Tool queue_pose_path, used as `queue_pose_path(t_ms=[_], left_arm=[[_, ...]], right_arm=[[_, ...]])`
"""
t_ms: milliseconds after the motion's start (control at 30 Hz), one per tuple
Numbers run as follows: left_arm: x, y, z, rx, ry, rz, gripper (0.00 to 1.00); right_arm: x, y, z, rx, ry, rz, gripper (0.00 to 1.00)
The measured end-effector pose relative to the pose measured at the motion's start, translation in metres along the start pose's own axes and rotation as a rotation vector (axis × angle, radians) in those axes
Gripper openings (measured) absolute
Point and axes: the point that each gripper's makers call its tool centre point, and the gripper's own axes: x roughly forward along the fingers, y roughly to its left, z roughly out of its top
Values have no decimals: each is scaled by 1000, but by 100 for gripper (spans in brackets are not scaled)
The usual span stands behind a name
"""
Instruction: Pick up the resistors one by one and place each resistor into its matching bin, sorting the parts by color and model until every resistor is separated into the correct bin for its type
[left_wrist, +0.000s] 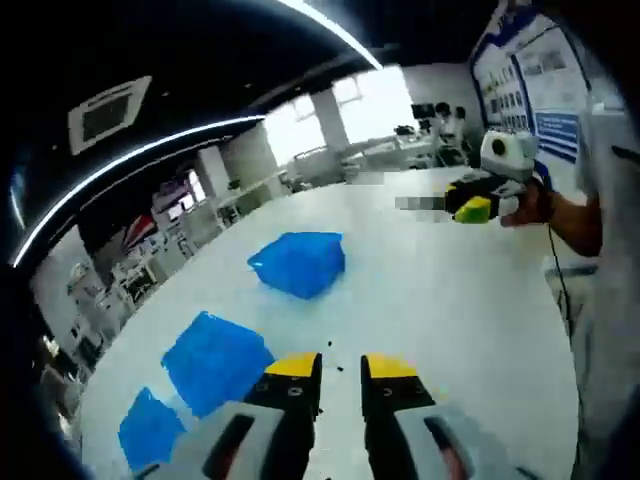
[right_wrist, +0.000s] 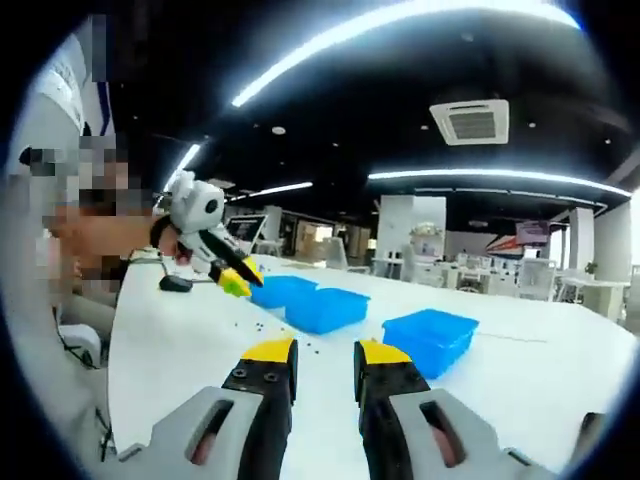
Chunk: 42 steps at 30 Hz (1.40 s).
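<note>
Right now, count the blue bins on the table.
3. In the left gripper view: one bin mid-table, one nearer the left gripper, one nearest, by the table's edge. None looks hidden.

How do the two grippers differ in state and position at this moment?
The left gripper hangs close above the white table, near the blue bins, while the right gripper looks level along the table, held higher. In the right gripper view the left gripper tilts downward. Both have yellow-tipped black fingers, parted with nothing between them, so both are open.
</note>
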Motion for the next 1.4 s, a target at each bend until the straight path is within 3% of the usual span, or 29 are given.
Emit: queue_pose_path(t_ms=[133,267,400,533,633,800,967,1067,1133,1367,1400], left_arm=[[31,-9,-21,167,206,-215,19],[56,-9,-29,128,301,-326,19],[78,9,-33,39,363,-314,19],[97,29,-31,22,384,-300,19],[105,30,-27,-38,392,-326,18],[111,32,-32,19,450,-346,16],[113,29,-37,35,462,-363,15],[112,28,-37,0,452,-372,12],[111,22,-37,-26,438,-412,6],[110,22,-39,-71,386,-419,6],[112,21,-36,-120,353,-422,6]], right_arm=[[1,16,3,-3,-14,40,24],[1,20,0,-28,5,46,24],[-2,24,-3,-18,10,66,24],[-5,20,-2,-2,6,54,24],[-5,22,3,39,-21,80,24],[-4,25,3,21,-18,102,24],[-2,19,-4,32,1,102,24],[-4,15,-4,18,7,90,24],[-5,13,-6,14,13,84,24],[-6,13,-10,42,24,91,24],[-5,14,-10,45,22,94,24]])
